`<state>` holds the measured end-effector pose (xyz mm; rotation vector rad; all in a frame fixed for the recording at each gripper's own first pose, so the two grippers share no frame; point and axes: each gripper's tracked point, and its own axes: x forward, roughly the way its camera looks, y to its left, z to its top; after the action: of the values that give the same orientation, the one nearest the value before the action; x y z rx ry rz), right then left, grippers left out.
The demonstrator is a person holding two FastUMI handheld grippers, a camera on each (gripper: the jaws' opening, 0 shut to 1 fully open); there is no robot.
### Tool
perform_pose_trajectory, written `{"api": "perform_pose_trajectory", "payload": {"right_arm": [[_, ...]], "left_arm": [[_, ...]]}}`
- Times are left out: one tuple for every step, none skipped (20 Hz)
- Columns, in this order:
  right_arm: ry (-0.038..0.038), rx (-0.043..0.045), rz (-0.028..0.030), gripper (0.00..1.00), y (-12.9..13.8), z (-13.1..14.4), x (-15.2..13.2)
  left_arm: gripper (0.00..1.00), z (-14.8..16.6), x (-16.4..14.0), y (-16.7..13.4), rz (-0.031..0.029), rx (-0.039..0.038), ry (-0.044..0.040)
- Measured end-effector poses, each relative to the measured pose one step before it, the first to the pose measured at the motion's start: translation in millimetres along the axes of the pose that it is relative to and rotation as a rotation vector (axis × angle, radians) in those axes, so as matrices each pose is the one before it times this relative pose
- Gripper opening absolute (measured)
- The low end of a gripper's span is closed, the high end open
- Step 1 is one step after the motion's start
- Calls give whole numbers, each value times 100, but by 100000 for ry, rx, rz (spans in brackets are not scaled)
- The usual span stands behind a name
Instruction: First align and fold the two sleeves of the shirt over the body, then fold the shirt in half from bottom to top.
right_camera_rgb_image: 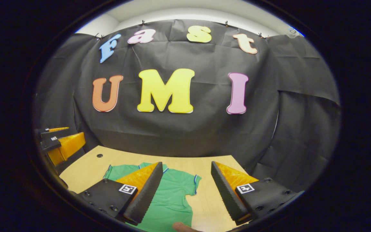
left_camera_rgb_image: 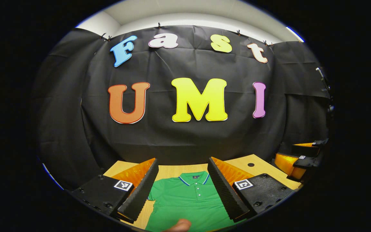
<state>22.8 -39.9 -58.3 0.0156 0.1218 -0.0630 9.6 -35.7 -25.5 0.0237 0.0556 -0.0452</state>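
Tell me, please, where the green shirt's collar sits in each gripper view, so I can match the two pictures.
Left gripper view: the collar sits low centre, between that gripper's two fingers.
Right gripper view: the collar sits low, left of centre, just right of the nearer finger's tip.
Shared landmark: the wooden table.

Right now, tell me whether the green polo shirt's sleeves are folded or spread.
Spread: the green polo shirt lies flat on the wooden table, its right sleeve sticking outward, not yet folded over.
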Motion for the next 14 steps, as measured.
{"api": "perform_pose_trajectory", "payload": {"right_arm": [[2355, -335, -442, 96, -191, -1154, 888], [1778, 317, 504, 94, 75, -717, 766], [1753, 140, -2, 98, -148, -950, 818], [1682, -10, 0, 96, -161, -768, 1140], [1538, -187, -88, 96, -169, -901, 1279], [1689, -279, -52, 96, -266, -881, 1367], [1940, 203, -501, 96, -352, -961, 1540], [2200, 296, -357, 96, -367, -950, 1592], [2768, 424, -279, 96, -368, -1023, 1759], [3006, 436, 27, 94, -272, -1016, 1703], [2998, 222, -158, 96, -200, -1137, 1495], [2452, -472, -515, 94, -339, -1059, 1688], [2021, -1277, -313, 96, -280, -994, 1347], [2160, -1176, -982, 94, -465, -895, 1432]], "left_arm": [[99, -88, 43, -102, 41, -22, 349], [99, -144, 77, -149, 522, -20, 175], [99, -54, 61, -40, 284, -105, 324], [99, -61, 92, -139, 356, 35, 462], [99, -77, -29, -167, 235, 235, 338], [99, -142, 41, -77, 611, 388, 476], [99, -118, 13, -41, 485, 202, 514], [99, -112, 6, -317, 204, 300, 608], [99, -297, 69, -60, 1173, 570, 1353], [99, -503, 63, -14, 889, 307, 1635], [99, -412, -59, -40, 1016, 29, 1432], [99, -331, -131, -164, 1025, 245, 1175], [99, -391, -164, 38, 1585, 512, 1483], [99, -588, -50, 266, 1639, 317, 1781]]}}
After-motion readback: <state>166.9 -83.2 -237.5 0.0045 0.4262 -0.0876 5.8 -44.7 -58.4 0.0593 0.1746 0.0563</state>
